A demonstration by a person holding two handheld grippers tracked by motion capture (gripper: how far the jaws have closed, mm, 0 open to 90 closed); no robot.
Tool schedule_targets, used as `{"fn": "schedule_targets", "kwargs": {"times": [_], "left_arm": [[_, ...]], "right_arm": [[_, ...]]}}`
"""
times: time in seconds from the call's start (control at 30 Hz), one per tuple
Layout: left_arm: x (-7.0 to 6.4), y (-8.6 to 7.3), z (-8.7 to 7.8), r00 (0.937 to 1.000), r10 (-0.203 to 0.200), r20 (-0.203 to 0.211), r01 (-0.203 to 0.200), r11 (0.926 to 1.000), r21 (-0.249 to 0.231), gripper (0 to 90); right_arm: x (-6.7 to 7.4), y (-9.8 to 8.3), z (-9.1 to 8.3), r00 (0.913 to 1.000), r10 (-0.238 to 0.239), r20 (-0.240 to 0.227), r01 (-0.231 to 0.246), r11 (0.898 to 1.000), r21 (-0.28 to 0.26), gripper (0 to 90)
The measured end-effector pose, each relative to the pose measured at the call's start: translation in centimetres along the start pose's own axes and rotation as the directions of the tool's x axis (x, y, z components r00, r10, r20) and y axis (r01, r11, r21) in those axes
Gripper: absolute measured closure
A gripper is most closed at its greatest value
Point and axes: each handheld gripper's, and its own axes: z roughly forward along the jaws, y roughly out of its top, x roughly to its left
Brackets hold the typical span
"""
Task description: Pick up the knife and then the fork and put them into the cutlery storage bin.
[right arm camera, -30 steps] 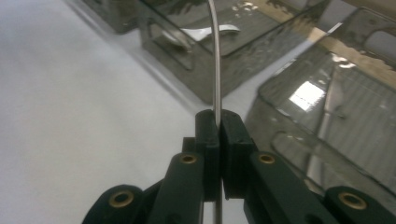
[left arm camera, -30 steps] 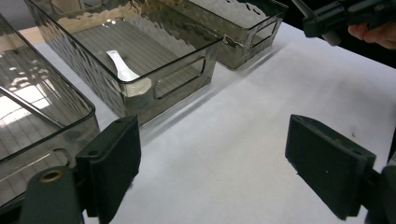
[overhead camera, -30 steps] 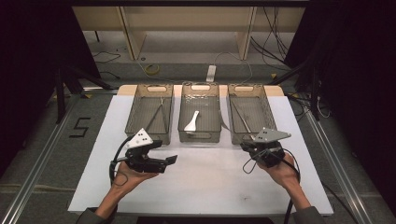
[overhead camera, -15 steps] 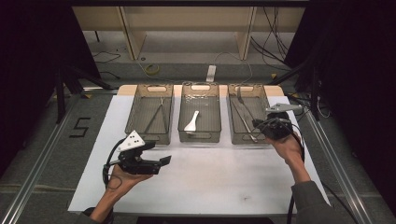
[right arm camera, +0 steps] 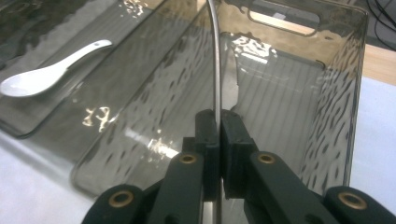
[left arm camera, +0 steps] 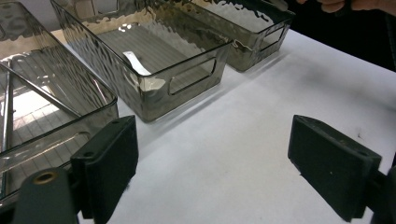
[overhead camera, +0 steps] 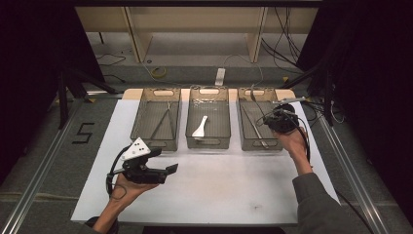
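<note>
Right gripper view: right tongs [right arm camera: 218, 122] clamped tight on a thin metal utensil [right arm camera: 215, 56], long axis running straight ahead from the tips, up over the right bin [right arm camera: 336, 93]. High view: same right tongs [overhead camera: 278, 119] hovering above that bin's near right corner, utensil [overhead camera: 254, 97] poking up and left over it. Left tongs [overhead camera: 165, 170] gaping wide, empty, low on the worktop [overhead camera: 219, 185], well short of the bin. White spoon [overhead camera: 200, 127] resting in the middle bin [overhead camera: 209, 92], left of it. Utensil's working end hidden; type hard to call.

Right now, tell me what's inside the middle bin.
The middle bin holds one white ceramic spoon, lying flat on its ribbed floor. The tinted front wall blurs the near floor, so anything small there can't be ruled out.
</note>
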Motion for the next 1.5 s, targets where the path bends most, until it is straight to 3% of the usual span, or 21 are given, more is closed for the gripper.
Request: {"fn": "schedule_targets", "kwargs": {"times": [0.27, 0.47, 0.53, 0.6, 0.7, 0.83, 1.03, 1.17, 1.27, 1.5], "left_arm": [[0.0, 0.0, 0.1, 1.0, 0.003, -0.003, -0.003, 1.0, 0.008, 15.7], [0.0, 0.0, 0.1, 1.0, 0.007, -0.002, -0.007, 0.9999, 0.014, 15.7], [0.0, 0.0, 0.1, 1.0, 0.006, -0.002, -0.006, 0.9999, 0.011, 15.7], [0.0, 0.0, 0.1, 1.0, 0.0, -0.002, 0.0, 0.9999, 0.011, 15.7], [0.0, 0.0, 0.1, 1.0, 0.0, -0.001, 0.0, 0.9999, 0.011, 15.7], [0.0, 0.0, 0.0, 1.0, -0.006, 0.002, 0.006, 1.0, 0.006, 15.6], [0.1, 0.0, 0.0, 0.9998, -0.017, 0.009, 0.017, 0.9999, 0.0, 15.5], [0.2, 0.0, 0.0, 0.9995, -0.028, 0.016, 0.028, 0.9996, -0.002, 15.4], [0.3, 0.0, 0.0, 0.9989, -0.039, 0.025, 0.039, 0.9992, -0.011, 15.4], [0.4, 0.0, 0.0, 0.9982, -0.048, 0.037, 0.048, 0.9988, -0.007, 15.4]], "right_arm": [[-0.9, -0.3, 1.7, 0.9981, 0.044, 0.043, -0.047, 0.997, 0.061, 87.5], [-1.0, -0.5, 2.4, 0.9959, 0.072, 0.055, -0.076, 0.994, 0.084, 86.7], [-0.9, -0.5, 2.5, 0.996, 0.08, 0.04, -0.083, 0.993, 0.086, 86.3], [-0.8, -0.4, 2.5, 0.9953, 0.087, 0.042, -0.09, 0.993, 0.077, 75.0], [-0.5, -0.2, 2.2, 0.9963, 0.082, 0.026, -0.084, 0.994, 0.064, 72.6], [-0.1, -0.1, 1.5, 0.9966, 0.082, -0.005, -0.082, 0.996, 0.032, 64.9], [0.8, -0.2, 0.0, 0.9937, 0.071, -0.087, -0.072, 0.997, -0.015, 50.7], [2.2, -0.4, -1.3, 0.9874, 0.038, -0.153, -0.048, 0.997, -0.059, 42.1], [3.4, -0.6, -2.1, 0.984, 0.013, -0.178, -0.027, 0.997, -0.075, 38.8], [5.3, -1.5, -4.0, 0.969, 0.0, -0.247, -0.035, 0.99, -0.137, 32.2]]}}
